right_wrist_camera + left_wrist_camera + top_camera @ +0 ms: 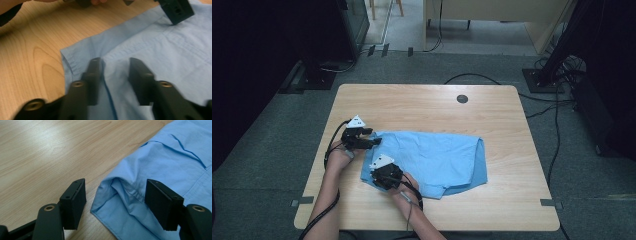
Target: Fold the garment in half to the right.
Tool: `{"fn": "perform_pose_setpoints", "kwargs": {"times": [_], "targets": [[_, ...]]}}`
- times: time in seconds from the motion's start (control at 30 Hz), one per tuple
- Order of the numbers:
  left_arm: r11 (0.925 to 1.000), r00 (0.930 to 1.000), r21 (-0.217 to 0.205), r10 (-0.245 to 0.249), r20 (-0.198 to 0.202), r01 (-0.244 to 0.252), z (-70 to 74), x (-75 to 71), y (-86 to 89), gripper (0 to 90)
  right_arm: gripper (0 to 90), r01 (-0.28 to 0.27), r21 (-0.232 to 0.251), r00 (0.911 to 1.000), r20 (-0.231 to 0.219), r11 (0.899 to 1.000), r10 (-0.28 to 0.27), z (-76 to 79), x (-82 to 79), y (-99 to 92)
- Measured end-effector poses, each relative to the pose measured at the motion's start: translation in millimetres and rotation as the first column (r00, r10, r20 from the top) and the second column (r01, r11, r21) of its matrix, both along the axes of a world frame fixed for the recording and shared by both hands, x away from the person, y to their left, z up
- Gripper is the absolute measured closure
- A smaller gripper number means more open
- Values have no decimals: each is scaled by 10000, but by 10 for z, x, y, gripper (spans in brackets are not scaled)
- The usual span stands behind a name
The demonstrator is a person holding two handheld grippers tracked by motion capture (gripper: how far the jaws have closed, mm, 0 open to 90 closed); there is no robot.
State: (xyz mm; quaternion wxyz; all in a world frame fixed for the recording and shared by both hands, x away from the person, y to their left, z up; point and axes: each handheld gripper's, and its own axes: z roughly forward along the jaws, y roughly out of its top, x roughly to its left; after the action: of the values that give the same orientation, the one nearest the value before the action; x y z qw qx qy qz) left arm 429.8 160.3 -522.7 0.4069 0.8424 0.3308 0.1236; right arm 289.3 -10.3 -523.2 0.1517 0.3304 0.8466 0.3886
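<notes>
A light blue shirt (432, 160) lies spread flat on the wooden table (422, 100), a little right of the middle. My left gripper (367, 137) is at the shirt's far left corner. In the left gripper view it (116, 187) stands open, its jaws straddling a hemmed opening of the shirt (162, 157) without pinching it. My right gripper (379, 180) is at the shirt's near left edge. In the right gripper view its jaws (115, 61) stand partly apart, low over the shirt (162, 50), with a ridge of cloth between them. One jaw of the left gripper (176, 10) shows beyond.
A round cable hole (462, 98) sits near the table's far edge. Bare wood lies left of the shirt and along the far side. Cables and black stands (542, 75) are on the floor beyond the table. Both forearms come in from the near edge.
</notes>
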Motion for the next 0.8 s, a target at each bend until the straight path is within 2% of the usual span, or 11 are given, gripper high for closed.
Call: {"fn": "perform_pose_setpoints", "kwargs": {"times": [0.1, 0.13, 0.23, 0.33, 0.4, 0.47, 0.63, 0.8], "targets": [[10000, 10000, -7, 20, 76, -20, 0, -13, -3, 423, 848, 134, -153, 9999, 22, 9998, -134, 11, 16, -27], [10000, 10000, -21, -28, 77, 28, 2, -18, -2, 457, 870, 203, -218, 9998, -35, 9996, -204, 20, 23, -28], [10000, 10000, -66, 25, 62, -25, 3, -18, -2, 521, 883, 185, -258, 9993, -329, 9995, -193, 42, 52, -38], [9998, 10000, -154, -86, 24, 86, 2, -31, -16, 629, 888, 83, -348, 9995, -315, 9994, -94, 49, 54, -37], [9994, 9998, -294, -171, -133, 167, 2, -38, -23, 725, 892, 58, -399, 9993, -378, 9992, -73, 57, 60, -43], [9990, 9995, -389, -217, -239, 208, 2, -46, -31, 782, 894, -8, -518, 9992, -391, 9987, -12, 70, 63, -49], [9973, 9986, -548, -497, -163, 488, 56, -76, -37, 832, 895, -147, -348, 9999, -59, 9993, 145, 137, 13, -111], [9934, 9968, -896, -740, -302, 710, 139, -101, -45, 839, 895, -364, 296, 9993, 109, 9989, 361, 212, -35, -248]]}}
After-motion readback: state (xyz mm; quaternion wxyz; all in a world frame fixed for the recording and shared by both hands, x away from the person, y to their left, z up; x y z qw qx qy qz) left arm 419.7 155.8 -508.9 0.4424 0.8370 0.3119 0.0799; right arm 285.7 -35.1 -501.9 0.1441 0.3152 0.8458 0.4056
